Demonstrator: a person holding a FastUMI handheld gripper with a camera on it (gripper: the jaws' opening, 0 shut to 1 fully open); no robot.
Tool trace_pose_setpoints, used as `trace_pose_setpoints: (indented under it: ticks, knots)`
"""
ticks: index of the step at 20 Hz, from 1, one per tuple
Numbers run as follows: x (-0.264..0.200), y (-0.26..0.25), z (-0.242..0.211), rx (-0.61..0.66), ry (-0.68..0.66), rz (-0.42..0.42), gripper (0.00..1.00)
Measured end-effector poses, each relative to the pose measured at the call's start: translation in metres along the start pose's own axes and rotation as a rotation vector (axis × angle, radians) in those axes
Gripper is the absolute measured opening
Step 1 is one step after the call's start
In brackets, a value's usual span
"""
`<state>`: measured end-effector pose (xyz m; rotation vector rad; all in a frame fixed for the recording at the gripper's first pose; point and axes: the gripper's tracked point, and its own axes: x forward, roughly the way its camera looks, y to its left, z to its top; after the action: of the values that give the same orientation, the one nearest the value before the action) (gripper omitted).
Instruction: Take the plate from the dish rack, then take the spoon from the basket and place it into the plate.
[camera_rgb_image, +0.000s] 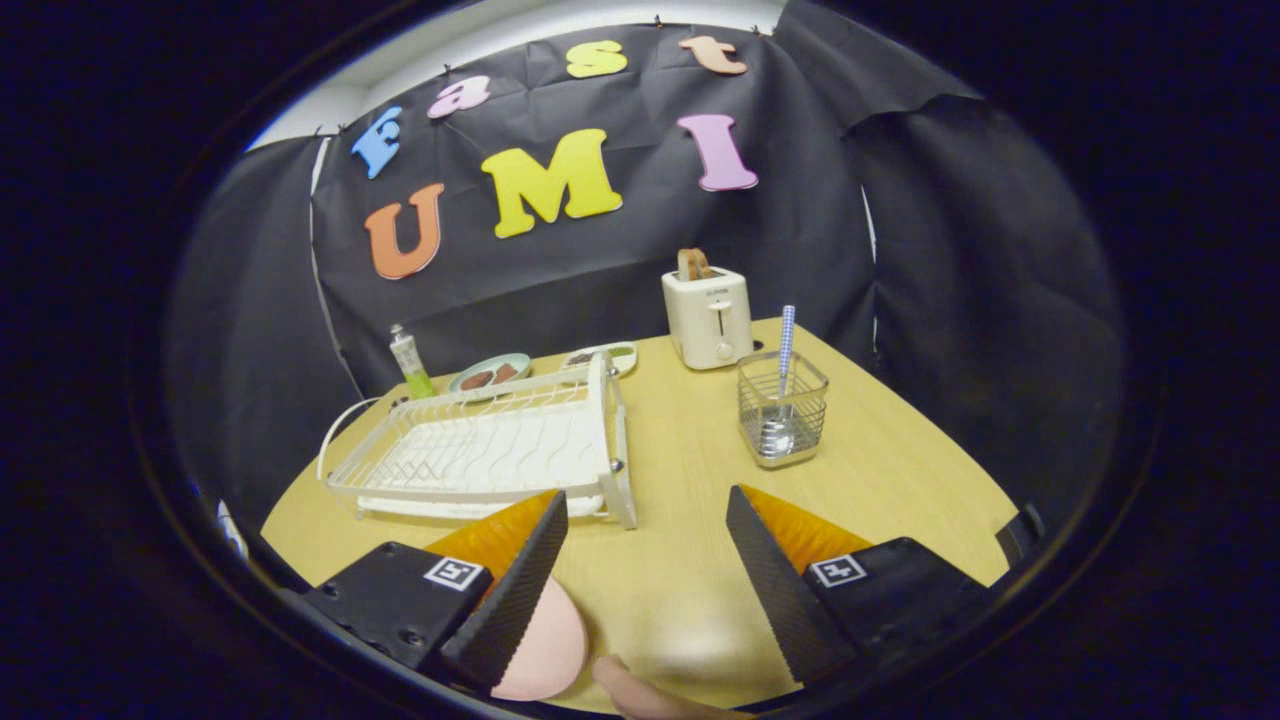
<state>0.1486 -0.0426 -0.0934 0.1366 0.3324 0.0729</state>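
Tool of mine hangs wide open over the desk, gripping nothing; pink plate lies on the desk beside its left finger. Spoon stands in the basket beyond the fingers, dish rack left.

Gripper noted w/ two wedge-shaped fingers, tapering fwd. Inner faces: black, finely ribbed/textured pads. Outer sides: orange, ridged. Each finger is carried on a black block housing, approx. rectangular, matte. One square black-and-white fiducial marker is fixed on top of each housing, L and R. Small dark screws are seen on the L housing's upper face. Jaws are set wide apart, gap unobstructed. A fingertip of the person's hand is seen below, btwn the housings; no sleeve visible.
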Motion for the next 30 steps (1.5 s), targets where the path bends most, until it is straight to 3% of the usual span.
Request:
trace_pose_setpoints:
  ticks: [8, 12, 19, 22, 24, 30]
  knots:
    - [0.053, -0.069, 0.052, -0.12, -0.069, -0.11, 1.0]
    - [0.078, -0.086, 0.087, -0.173, -0.111, -0.127, 1.0]
    - [0.148, -0.111, 0.123, -0.153, -0.091, -0.105, 1.0]
    - [0.171, -0.112, 0.126, -0.066, -0.073, -0.048, 1.0]
    - [0.187, -0.12, 0.127, -0.032, -0.06, -0.055, 0.99]
    - [0.221, -0.13, 0.136, 0.104, -0.069, -0.041, 0.69]
